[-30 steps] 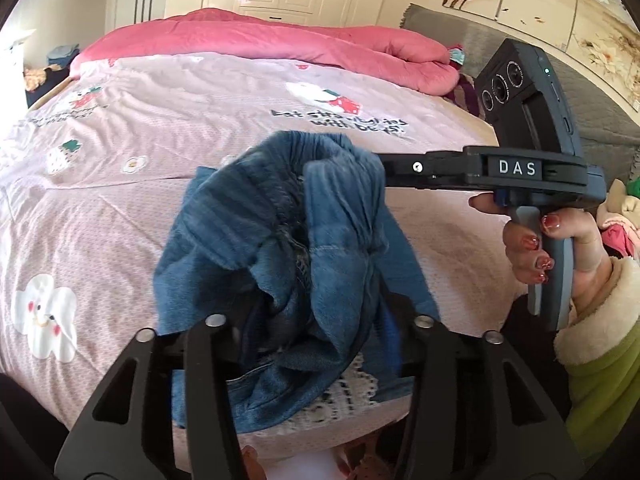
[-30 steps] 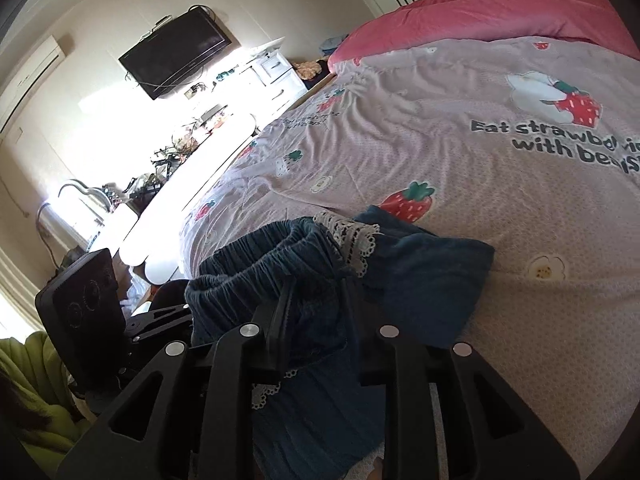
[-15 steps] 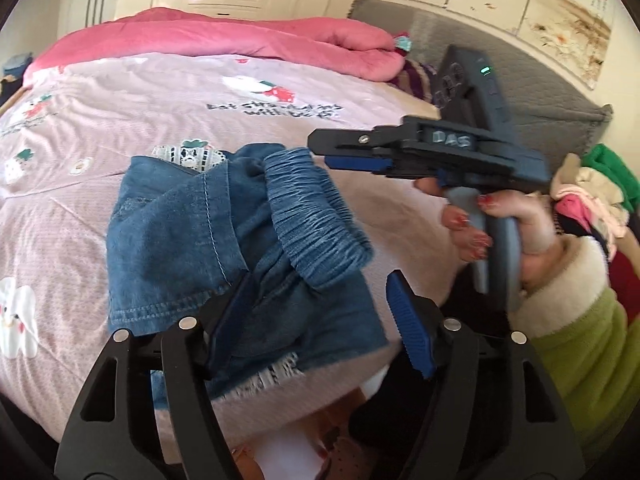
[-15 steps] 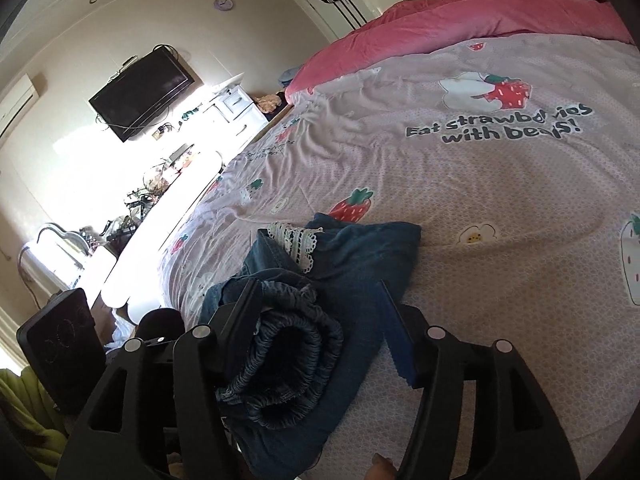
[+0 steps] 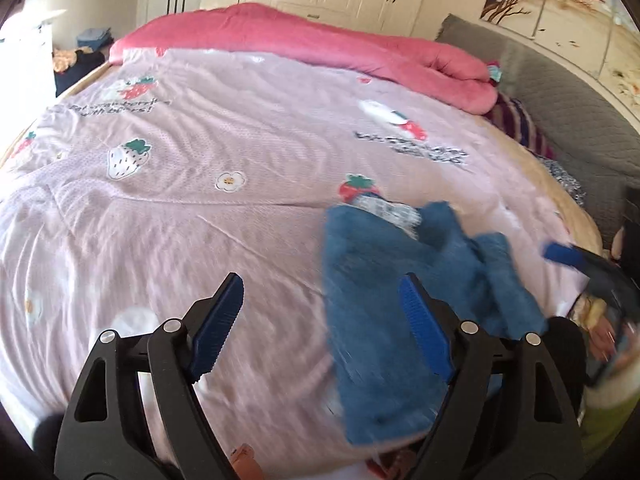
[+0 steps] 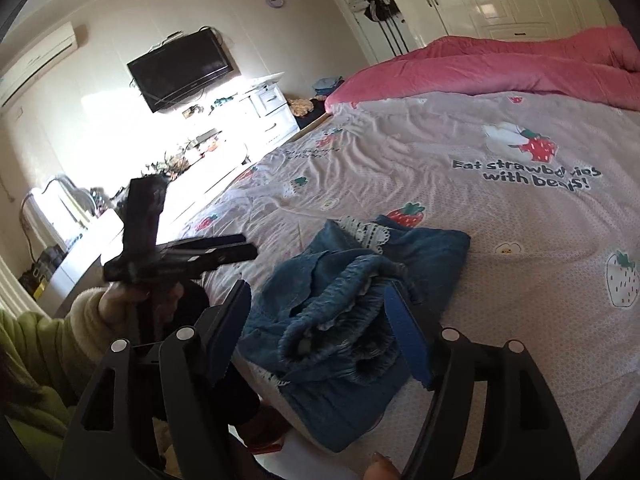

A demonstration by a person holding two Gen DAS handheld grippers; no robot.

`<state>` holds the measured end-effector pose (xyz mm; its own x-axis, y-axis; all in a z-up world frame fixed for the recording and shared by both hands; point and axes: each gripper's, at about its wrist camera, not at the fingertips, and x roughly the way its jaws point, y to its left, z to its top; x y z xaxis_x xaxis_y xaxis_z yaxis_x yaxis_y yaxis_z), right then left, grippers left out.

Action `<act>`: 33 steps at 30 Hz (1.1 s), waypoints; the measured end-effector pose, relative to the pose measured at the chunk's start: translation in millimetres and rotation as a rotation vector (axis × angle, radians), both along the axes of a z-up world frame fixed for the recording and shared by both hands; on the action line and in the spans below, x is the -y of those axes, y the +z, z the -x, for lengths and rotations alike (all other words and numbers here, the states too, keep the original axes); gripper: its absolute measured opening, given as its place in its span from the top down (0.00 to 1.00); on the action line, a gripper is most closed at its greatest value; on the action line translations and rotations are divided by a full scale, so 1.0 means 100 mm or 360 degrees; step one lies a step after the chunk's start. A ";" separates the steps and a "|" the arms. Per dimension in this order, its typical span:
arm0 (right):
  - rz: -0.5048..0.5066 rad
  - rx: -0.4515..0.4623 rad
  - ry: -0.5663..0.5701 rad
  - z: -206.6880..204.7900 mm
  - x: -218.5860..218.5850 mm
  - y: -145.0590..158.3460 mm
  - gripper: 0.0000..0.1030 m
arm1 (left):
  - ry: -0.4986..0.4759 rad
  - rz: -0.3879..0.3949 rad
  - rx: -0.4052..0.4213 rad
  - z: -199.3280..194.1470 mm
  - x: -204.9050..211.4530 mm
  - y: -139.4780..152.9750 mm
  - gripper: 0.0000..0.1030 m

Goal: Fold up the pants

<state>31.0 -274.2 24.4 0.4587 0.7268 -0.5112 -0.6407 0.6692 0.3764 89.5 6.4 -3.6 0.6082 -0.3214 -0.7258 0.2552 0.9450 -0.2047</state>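
Two claws frame a bundle of blue denim pants lying near the foot edge of a bed.

Left wrist view: the left claw is released, its jaws still spreading, with only bedsheet between the blue pads. The pants lie at its 3 o'clock, blurred, and their long axis runs from the near bed edge away toward 12 o'clock. A white lace trim marks their far end.

Right wrist view: the right claw is also released and widening. The gathered elastic waistband shows between its pads, neither pad pressing it. The pants are loosely folded, the lace trim at 12 o'clock.

Beyond them spreads the pink strawberry-print bedsheet, and farthest away a rolled pink quilt lies across the bed.
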 end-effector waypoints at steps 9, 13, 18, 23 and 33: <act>0.0770 0.0332 0.0288 0.54 -0.94 -0.07 0.35 | -0.0176 -0.0023 -0.0139 -0.55 0.25 -0.21 0.42; 0.0999 0.0416 0.0415 0.57 -1.21 -0.27 0.56 | -0.0257 -0.0050 -0.0159 -0.65 0.38 -0.32 0.77; 0.1226 0.0524 0.0476 0.42 -1.46 -0.42 0.63 | -0.0284 -0.0161 -0.0083 -0.63 0.48 -0.34 0.82; 0.1278 0.0526 0.0527 0.24 -1.54 -0.48 0.73 | -0.0270 -0.0169 -0.0057 -0.70 0.46 -0.39 0.82; 0.1157 0.0409 0.0679 0.46 -1.24 -0.66 0.96 | -0.0268 -0.0116 -0.0058 -0.78 0.43 -0.44 0.82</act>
